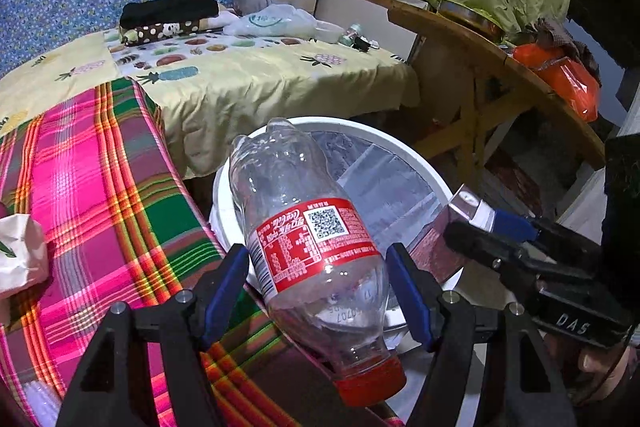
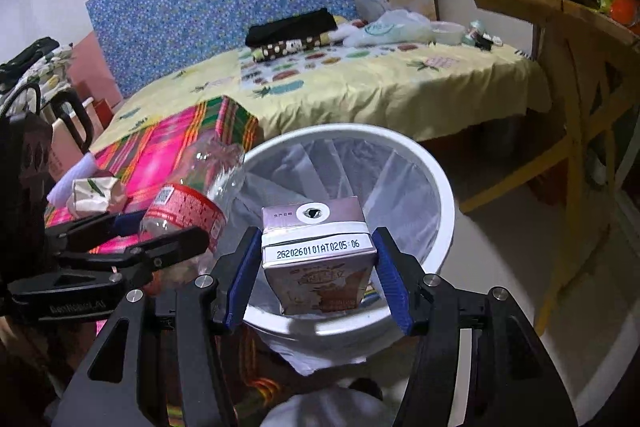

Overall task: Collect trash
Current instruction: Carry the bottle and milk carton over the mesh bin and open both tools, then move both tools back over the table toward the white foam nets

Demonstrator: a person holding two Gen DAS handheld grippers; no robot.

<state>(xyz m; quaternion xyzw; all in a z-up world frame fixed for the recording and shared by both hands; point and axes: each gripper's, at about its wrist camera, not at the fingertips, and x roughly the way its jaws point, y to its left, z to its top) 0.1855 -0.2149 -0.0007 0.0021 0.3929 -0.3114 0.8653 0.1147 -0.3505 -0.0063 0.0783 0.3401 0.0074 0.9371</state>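
Note:
My left gripper [image 1: 318, 279] is shut on an empty clear Coca-Cola bottle [image 1: 304, 227] with a red label and red cap, held over the near rim of a white trash bin [image 1: 424, 163] lined with a clear bag. My right gripper [image 2: 316, 267] is shut on a pink drink carton [image 2: 318, 255] and holds it over the same bin [image 2: 440, 195]. The right gripper and carton [image 1: 468, 215] show at the right of the left wrist view. The left gripper and bottle [image 2: 188, 203] show at the left of the right wrist view.
A bed with a pink plaid blanket [image 1: 100, 179] and a yellow pineapple sheet [image 1: 260, 83] lies left of the bin. Crumpled paper [image 2: 94, 195] lies on the blanket. A wooden table [image 1: 472, 39] stands to the right. Boxes and a plastic bag [image 1: 276, 21] sit at the bed's far end.

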